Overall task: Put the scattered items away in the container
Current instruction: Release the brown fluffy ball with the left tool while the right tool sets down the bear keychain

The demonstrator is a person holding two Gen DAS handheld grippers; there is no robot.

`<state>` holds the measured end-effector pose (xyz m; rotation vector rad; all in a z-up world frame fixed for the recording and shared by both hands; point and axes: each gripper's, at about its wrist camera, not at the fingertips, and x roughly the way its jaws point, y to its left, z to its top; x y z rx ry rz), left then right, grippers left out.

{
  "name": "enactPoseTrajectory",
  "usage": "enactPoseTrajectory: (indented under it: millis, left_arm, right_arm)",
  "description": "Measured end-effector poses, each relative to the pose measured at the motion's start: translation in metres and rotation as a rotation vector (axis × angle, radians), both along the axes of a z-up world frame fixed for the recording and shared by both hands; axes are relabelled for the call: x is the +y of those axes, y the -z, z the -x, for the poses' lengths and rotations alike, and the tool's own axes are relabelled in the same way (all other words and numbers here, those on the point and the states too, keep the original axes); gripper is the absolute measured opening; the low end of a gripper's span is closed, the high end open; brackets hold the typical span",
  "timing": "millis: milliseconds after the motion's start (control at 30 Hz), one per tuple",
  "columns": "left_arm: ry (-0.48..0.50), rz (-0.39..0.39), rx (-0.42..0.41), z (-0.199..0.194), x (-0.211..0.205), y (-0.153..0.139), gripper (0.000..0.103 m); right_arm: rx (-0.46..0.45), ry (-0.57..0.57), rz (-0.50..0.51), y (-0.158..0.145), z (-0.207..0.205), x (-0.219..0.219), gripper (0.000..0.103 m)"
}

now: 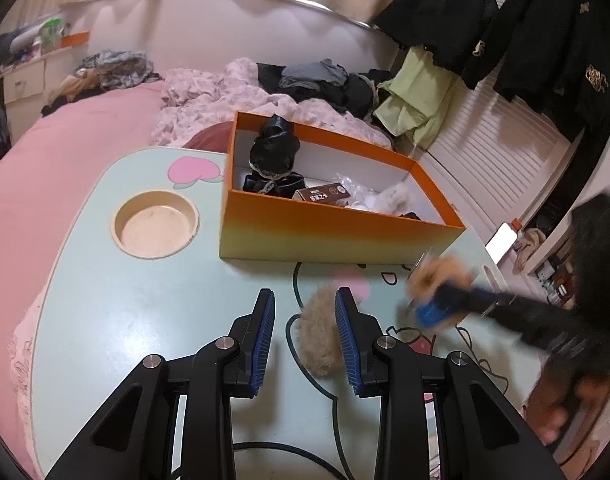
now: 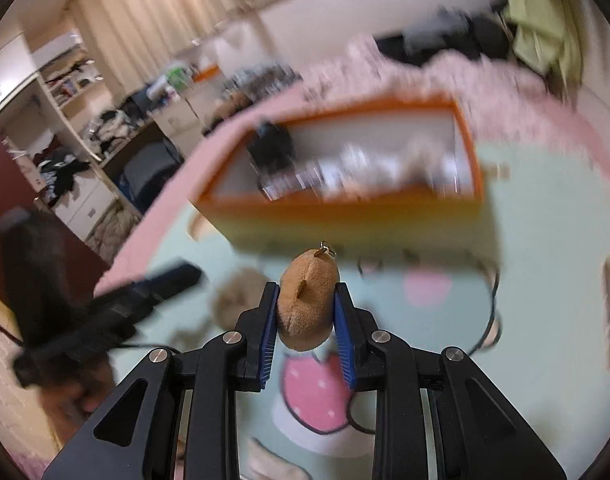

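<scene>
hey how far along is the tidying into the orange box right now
Partly done. The orange box already holds a black doll, a small brown carton and white items. In hand: the right gripper clamps a brown plush keychain, not yet boxed. Left: the fluffy tan pompom on the table, beside the open, empty left gripper.

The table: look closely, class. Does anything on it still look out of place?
Yes. A fluffy tan pompom lies loose on the table, outside the orange box, between the left gripper fingers. The right gripper holds a brown plush keychain, not yet boxed.
</scene>
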<state>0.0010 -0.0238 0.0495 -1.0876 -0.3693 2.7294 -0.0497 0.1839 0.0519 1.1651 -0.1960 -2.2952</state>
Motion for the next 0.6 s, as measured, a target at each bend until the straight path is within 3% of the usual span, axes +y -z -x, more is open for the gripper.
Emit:
enactPoseTrajectory:
  millis: [67, 233, 300, 367, 400, 467, 600]
  left_arm:
    - [0.004, 0.008, -0.004, 0.002, 0.001, -0.002, 0.030]
    - [0.008, 0.067, -0.007, 0.010, 0.004, -0.012, 0.030]
    - [0.012, 0.084, -0.003, 0.017, 0.003, -0.021, 0.030]
    - [0.025, 0.116, 0.007, 0.030, 0.006, -0.033, 0.030]
    - [0.035, 0.141, 0.007, 0.039, 0.009, -0.041, 0.030]
    - [0.082, 0.177, -0.008, 0.059, 0.019, -0.050, 0.030]
    - [0.182, 0.158, -0.102, 0.103, 0.032, -0.047, 0.030]
  right_arm:
    - [-0.025, 0.018, -0.007, 0.015, 0.003, -0.002, 0.029]
    - [0.016, 0.078, -0.028, 0.010, 0.001, 0.000, 0.037]
    - [0.037, 0.099, -0.012, 0.004, -0.003, 0.007, 0.047]
    - [0.089, 0.138, 0.050, -0.005, -0.010, 0.015, 0.075]
    - [0.112, 0.161, 0.069, -0.007, -0.013, 0.017, 0.078]
    - [0.150, 0.204, 0.109, -0.011, -0.021, 0.025, 0.078]
    - [0.153, 0.233, 0.137, -0.013, -0.024, 0.035, 0.078]
